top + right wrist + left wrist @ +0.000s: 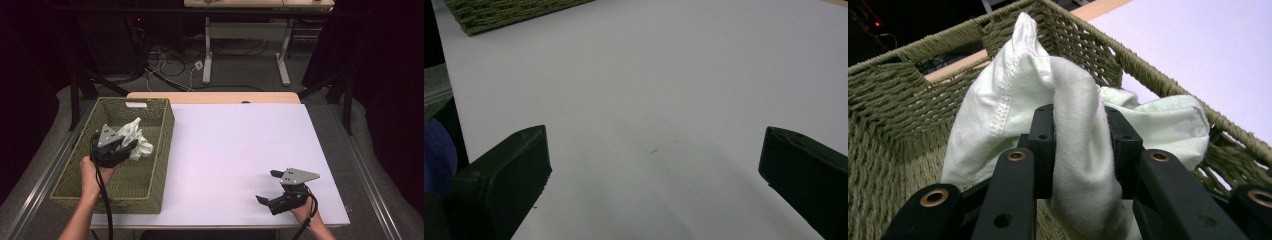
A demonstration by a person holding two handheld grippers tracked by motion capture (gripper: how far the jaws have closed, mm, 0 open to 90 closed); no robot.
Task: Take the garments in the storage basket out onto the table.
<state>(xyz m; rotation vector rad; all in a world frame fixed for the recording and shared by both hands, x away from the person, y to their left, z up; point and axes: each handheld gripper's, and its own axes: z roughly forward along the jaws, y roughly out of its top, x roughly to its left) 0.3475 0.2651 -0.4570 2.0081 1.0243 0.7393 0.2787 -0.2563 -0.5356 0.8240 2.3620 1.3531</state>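
- Left gripper (131, 141) is pinching a bunched pale green cloth (136, 137) inside the woven basket (161, 170); its jaws are clamping a fold of it.
- The cloth is sitting toward the basket's far half; can't tell whether it is touching the basket floor.
- Basket walls are ringing the gripper closely.
- Right gripper (266, 186) is resting on the white table (230, 145), jaws spread wide, nothing between them.
- Cables and desk legs are lying on the floor beyond the table.

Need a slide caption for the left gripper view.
Left gripper shut on a pale cloth inside the woven basket.
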